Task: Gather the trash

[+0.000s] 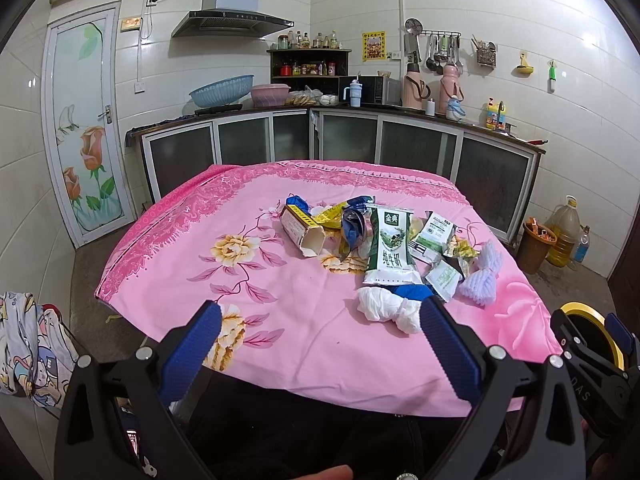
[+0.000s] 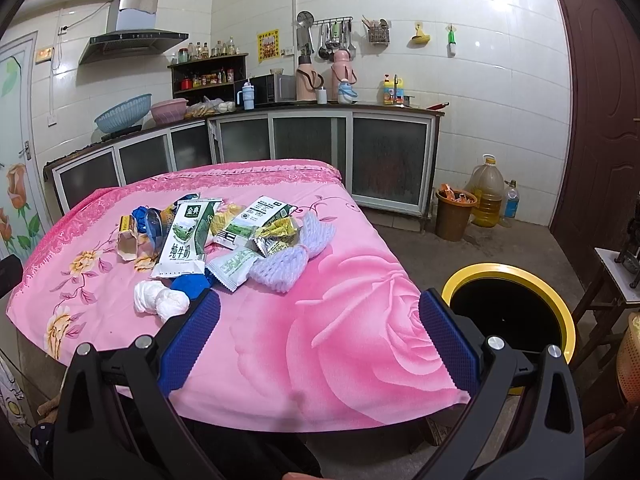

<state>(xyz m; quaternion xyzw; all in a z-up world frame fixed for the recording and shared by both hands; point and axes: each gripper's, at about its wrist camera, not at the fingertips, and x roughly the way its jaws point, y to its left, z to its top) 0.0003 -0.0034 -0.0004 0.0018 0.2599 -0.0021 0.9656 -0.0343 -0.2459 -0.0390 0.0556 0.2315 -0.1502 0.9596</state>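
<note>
Right gripper [image 2: 320,316] hangs wide open above pink floral tablecloth [image 2: 360,320], holding nothing. Trash pile beyond: milk pouch [image 2: 185,236], crumpled white tissue [image 2: 160,300], foam fruit net [image 2: 286,264]. Yellow-rimmed black bin [image 2: 512,312] stands at right.

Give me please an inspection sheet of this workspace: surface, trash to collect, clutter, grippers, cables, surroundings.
Surface: table under a pink floral cloth, near part bare.
Job's things: trash pile mid-table: milk pouch, white tissue wad, white foam net, cardboard box, wrappers; yellow-rimmed bin on the floor at the table's right.
Clutter: nothing seen on the table besides the trash.
Grippers: left gripper open, empty; right gripper open, empty; both at the near edge.
Cables: one wall cable to the range hood; none on the table.
Surroundings: kitchen counter, brown bucket, oil jug.
</note>
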